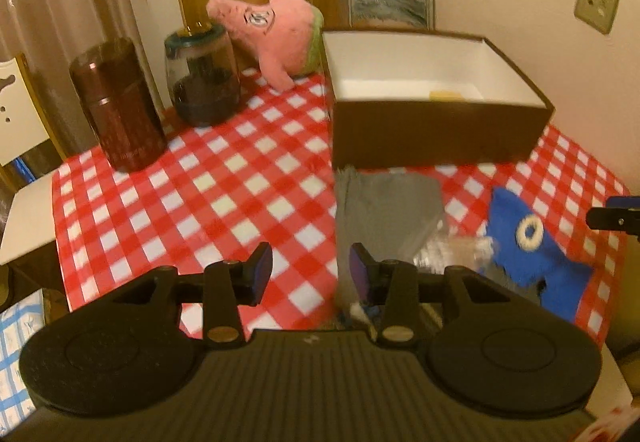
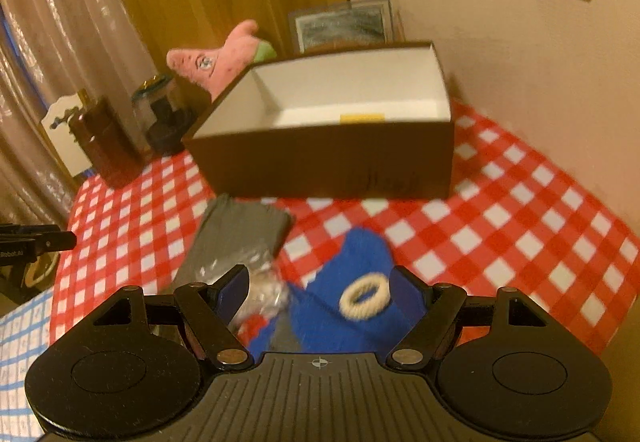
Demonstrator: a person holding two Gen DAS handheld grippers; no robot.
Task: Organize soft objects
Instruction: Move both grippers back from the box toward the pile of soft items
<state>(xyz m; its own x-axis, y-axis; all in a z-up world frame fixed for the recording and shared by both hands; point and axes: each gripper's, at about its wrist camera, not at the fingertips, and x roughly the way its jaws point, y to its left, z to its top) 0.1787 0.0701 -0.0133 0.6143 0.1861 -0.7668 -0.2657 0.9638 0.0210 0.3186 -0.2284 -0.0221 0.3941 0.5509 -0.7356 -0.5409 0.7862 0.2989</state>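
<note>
1. Your brown box [image 1: 436, 134] sits open at the back of the checked tabletop [image 1: 224, 198], and it looks almost bare: only a small yellow slip [image 2: 362, 117] shows on its white floor. No soft thing is inside yet, so I judge the sorting barely begun.
2. The grey folded cloth [image 1: 386, 210] lies flat just in front of the box, with some crinkly clear wrapping [image 1: 448, 254] at its near edge.
3. The blue knitted piece [image 2: 352, 306] with a cream ring lies beside the cloth, towards your right.
4. The pink plush toy [image 1: 276, 32] leans behind the jars, left of the box, well apart from both claws.
5. Your left claw [image 1: 312, 274] stands partly released over the tabletop at the cloth's left edge, with nothing between its pads.
6. Your right claw [image 2: 316, 292] is spread wide around the blue piece; the pads do not appear to press it.
7. Still left, by my reading: cloth, blue piece and plush all into the box.
</note>
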